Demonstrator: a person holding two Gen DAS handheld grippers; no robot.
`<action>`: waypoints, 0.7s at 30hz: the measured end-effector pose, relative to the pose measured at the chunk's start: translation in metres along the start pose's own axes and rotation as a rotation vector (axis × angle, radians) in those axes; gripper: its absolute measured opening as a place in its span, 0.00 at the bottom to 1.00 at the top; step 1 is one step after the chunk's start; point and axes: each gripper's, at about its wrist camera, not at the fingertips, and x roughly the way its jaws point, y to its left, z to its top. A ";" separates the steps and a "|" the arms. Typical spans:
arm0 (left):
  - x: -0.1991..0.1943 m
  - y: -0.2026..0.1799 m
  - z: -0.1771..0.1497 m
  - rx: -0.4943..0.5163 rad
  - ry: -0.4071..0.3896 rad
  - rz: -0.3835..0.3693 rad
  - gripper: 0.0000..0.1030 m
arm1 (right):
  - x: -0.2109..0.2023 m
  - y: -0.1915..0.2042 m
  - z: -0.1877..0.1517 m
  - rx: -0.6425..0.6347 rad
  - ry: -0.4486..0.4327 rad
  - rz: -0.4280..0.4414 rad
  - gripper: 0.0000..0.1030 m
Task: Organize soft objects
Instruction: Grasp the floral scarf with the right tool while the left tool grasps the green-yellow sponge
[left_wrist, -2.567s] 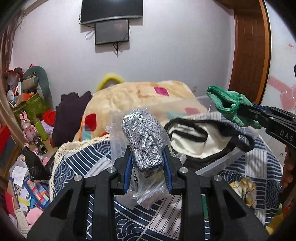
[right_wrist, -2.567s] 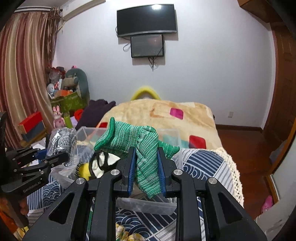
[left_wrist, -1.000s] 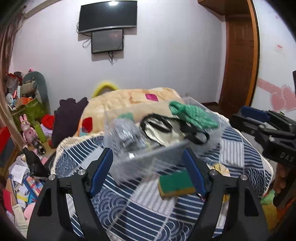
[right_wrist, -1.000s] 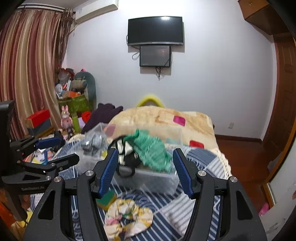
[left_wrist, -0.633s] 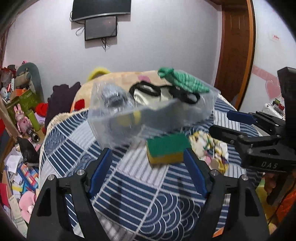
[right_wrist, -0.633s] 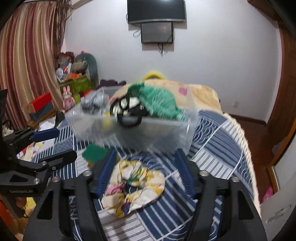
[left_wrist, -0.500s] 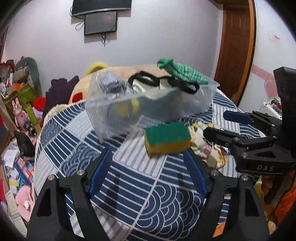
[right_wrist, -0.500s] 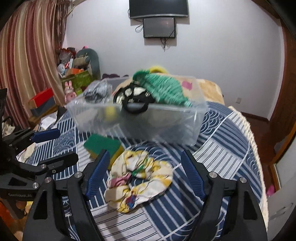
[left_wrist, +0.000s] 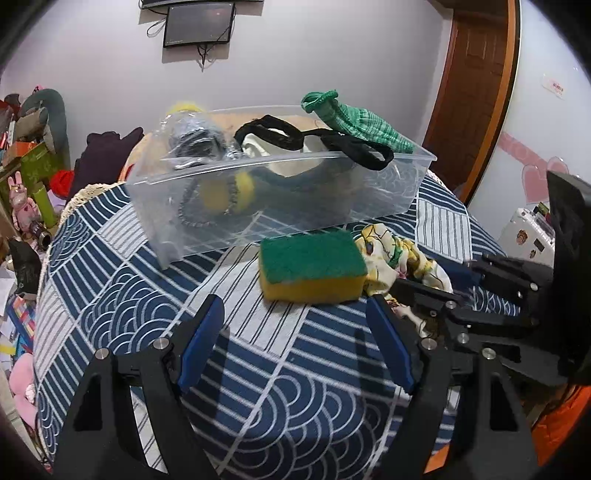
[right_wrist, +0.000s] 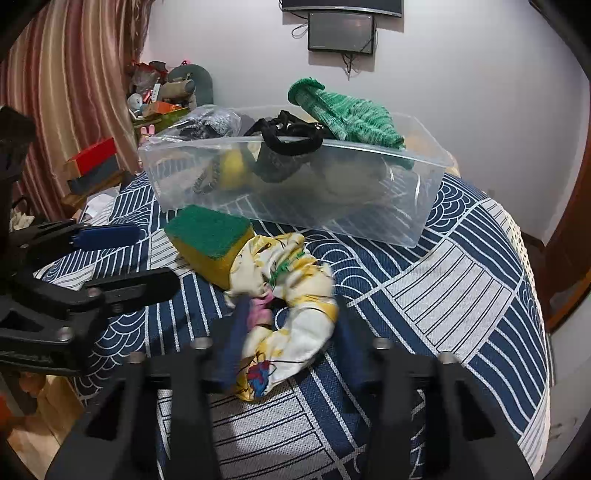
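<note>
Left wrist view: we log a clear bin (left_wrist: 388, 192) on the blue patterned cloth (left_wrist: 129, 295), holding a green knit (left_wrist: 354, 122) and a black-trimmed bag (left_wrist: 280, 140). Sponge (left_wrist: 312, 269) lies ahead of our open left gripper (left_wrist: 295, 347). Scrunchie (right_wrist: 291, 306) sits between our right gripper's (right_wrist: 288, 343) spread fingers.
</note>
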 end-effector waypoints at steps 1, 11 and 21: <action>0.002 -0.001 0.002 -0.007 0.004 -0.005 0.77 | -0.001 -0.003 0.000 0.005 -0.004 0.005 0.23; 0.025 -0.011 0.013 -0.020 0.003 0.006 0.74 | -0.023 -0.032 -0.004 0.106 -0.069 -0.025 0.13; 0.000 -0.020 0.010 0.028 -0.070 0.009 0.62 | -0.041 -0.031 0.002 0.114 -0.129 -0.027 0.13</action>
